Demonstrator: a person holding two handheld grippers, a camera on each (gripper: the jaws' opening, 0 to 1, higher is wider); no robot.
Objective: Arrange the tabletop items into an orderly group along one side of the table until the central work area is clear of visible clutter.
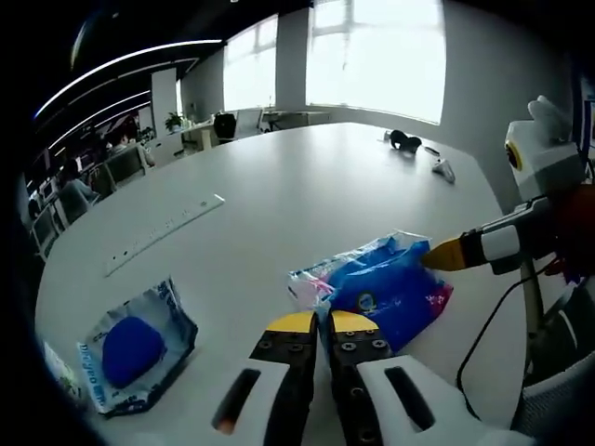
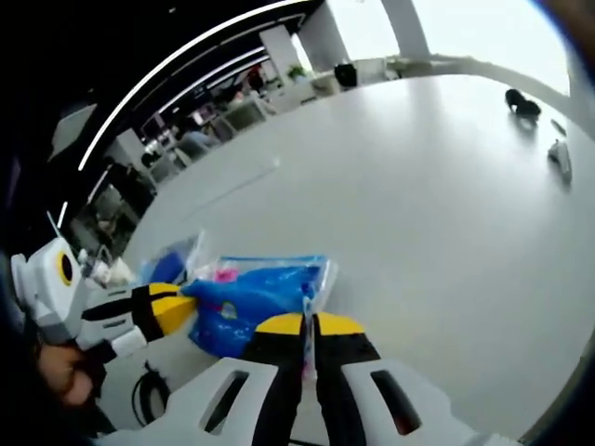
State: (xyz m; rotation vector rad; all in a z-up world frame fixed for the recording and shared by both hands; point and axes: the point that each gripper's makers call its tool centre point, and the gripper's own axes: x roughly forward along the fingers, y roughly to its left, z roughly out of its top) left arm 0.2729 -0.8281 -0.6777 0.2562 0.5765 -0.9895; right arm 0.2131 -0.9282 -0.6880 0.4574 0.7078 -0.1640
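Both of your grippers are on the same blue plastic packet (image 1: 390, 288), which lies on the white tabletop (image 1: 307, 186) close to you. Your left gripper (image 1: 316, 322) has its jaws together with the packet's crinkled clear edge right at the tips, and your right gripper (image 2: 309, 324) looks pinched on the opposite edge, though I cannot tell how much film either one really holds. If you pull the two apart, the thin film could tear or slip out of one pinch. Lift from an edge alone and the contents may sag and drag across the surface. The second packet (image 1: 135, 348), clear with a blue round thing inside, sits near the tabletop's edge, so a careless sweep could knock it off. Its printing is too blurred to read. The small dark objects (image 1: 405, 142) far across the tabletop are too small to identify
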